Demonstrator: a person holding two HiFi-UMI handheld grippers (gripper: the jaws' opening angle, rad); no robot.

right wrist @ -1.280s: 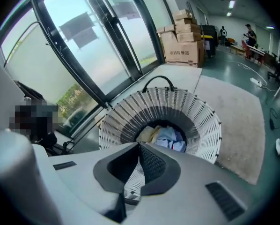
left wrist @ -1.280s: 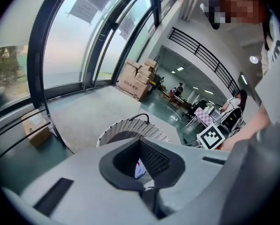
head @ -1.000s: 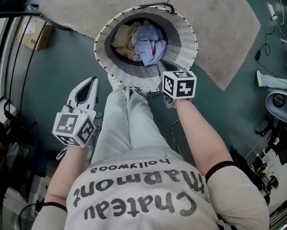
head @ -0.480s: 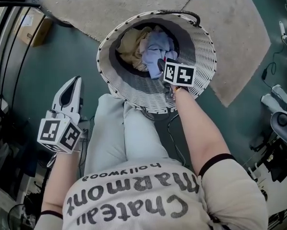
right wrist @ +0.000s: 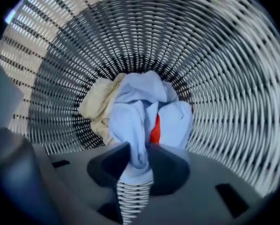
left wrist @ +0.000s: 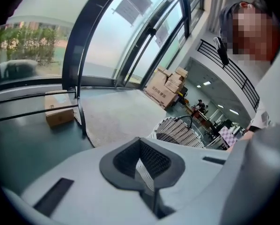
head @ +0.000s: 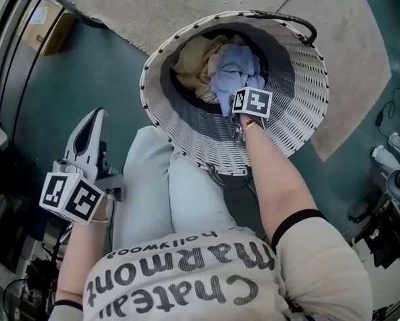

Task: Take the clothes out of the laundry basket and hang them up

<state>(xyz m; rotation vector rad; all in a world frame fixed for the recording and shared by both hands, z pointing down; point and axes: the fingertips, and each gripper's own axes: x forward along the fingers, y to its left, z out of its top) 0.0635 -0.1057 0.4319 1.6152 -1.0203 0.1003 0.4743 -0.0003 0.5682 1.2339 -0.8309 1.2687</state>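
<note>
Right gripper point(right wrist: 139, 159) sank into basket point(head: 306, 105), jaws opening around blue garment point(right wrist: 135, 111).

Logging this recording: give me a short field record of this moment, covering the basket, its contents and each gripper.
basket: white woven laundry basket on the floor in front of the person's legs
contents: light blue garment beside a beige garment; a red patch shows among the blue folds
right gripper: inside the basket, jaws have just been opening, a fold of the light blue garment between them, not clamped
left gripper: shut, empty, outside the basket
task stage: no garment lifted out yet
</note>
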